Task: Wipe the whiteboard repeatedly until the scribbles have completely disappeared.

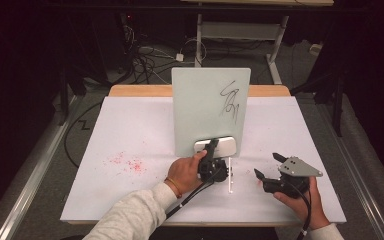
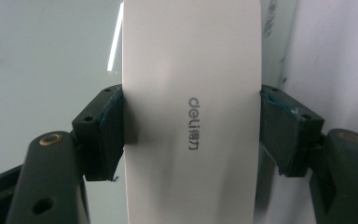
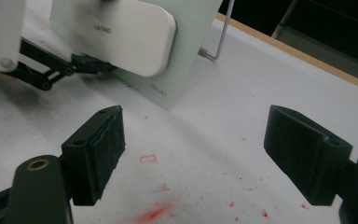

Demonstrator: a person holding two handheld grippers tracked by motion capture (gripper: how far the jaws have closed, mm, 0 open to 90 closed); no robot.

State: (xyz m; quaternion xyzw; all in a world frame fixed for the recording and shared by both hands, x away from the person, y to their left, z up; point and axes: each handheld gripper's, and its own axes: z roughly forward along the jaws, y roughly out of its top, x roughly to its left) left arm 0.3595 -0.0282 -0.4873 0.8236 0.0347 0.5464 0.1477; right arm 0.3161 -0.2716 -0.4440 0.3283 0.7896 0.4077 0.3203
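Observation:
A small whiteboard (image 1: pixel 205 105) stands upright on the table, with a black scribble (image 1: pixel 230 104) in its upper right. My left gripper (image 1: pixel 211 150) is shut on a white eraser (image 1: pixel 220 145), which is pressed flat against the board's lower edge. In the left gripper view the jaws clamp the eraser (image 2: pixel 191 116) on both long sides, with the board (image 2: pixel 42 56) behind it. My right gripper (image 1: pixel 266 164) is held open and empty over the table to the right of the board. The right gripper view shows its jaws wide apart (image 3: pixel 200 144), with the eraser (image 3: pixel 121 37) and board (image 3: pixel 191 46) beyond them.
The white tabletop (image 1: pixel 130 125) has red marker specks (image 1: pixel 127 162) at its left and red smears (image 3: pixel 154 212) under the right gripper. A wire stand (image 1: pixel 230 175) props the board. Cables and a desk frame lie on the floor beyond the table.

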